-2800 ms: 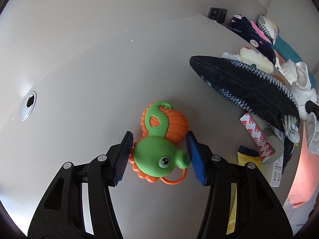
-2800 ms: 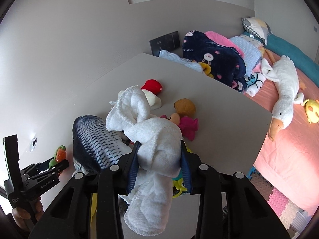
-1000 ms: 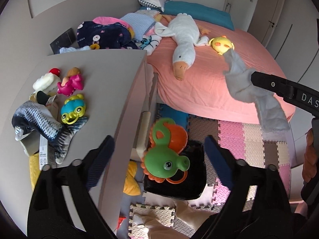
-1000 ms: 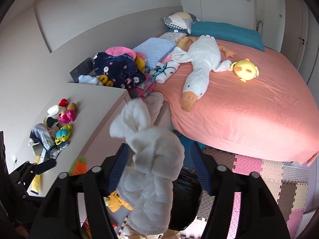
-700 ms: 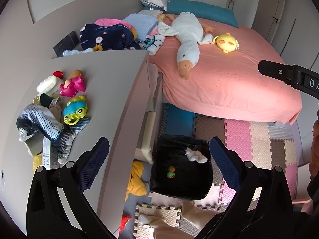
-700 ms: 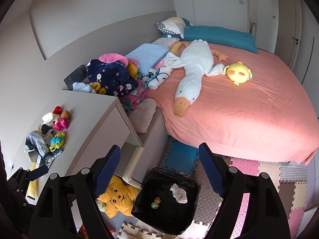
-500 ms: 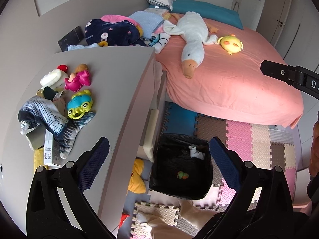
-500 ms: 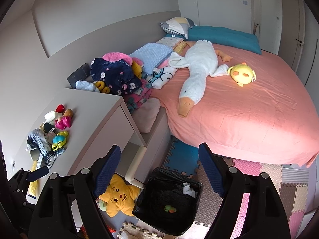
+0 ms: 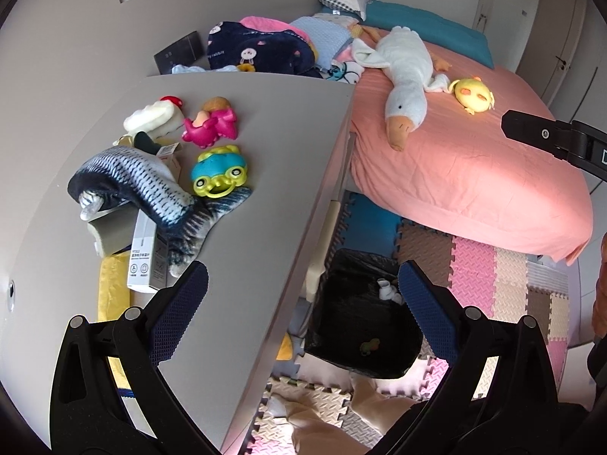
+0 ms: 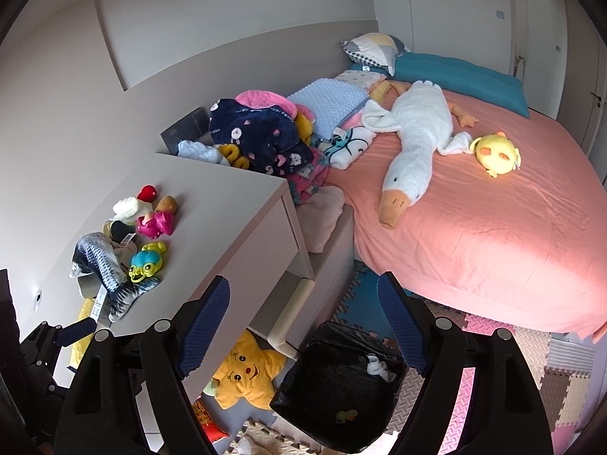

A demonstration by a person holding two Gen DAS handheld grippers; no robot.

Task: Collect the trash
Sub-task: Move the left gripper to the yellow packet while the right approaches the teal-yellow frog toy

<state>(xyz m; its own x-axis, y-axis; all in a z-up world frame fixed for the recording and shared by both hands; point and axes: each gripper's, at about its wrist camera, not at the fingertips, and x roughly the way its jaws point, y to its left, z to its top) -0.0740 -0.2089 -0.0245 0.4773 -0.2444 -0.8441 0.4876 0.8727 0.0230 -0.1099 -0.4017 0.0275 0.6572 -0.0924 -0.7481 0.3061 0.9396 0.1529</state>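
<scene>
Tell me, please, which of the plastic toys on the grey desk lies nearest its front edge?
The blue and yellow-green car-shaped toy. The pink toy and the white toy with a red top both lie further back, toward the wall.

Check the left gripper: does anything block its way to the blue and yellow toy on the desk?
Nothing visible does. The left gripper is open above the desk edge, and bare desktop lies between it and the toy.

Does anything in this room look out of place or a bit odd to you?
Yes: a green and orange toy and a white cloth lie in the black-lined bin on the floor, like trash. On the desk, a striped fish plush sprawls over tipped boxes. Both grippers, left and right, are open and empty.
</scene>
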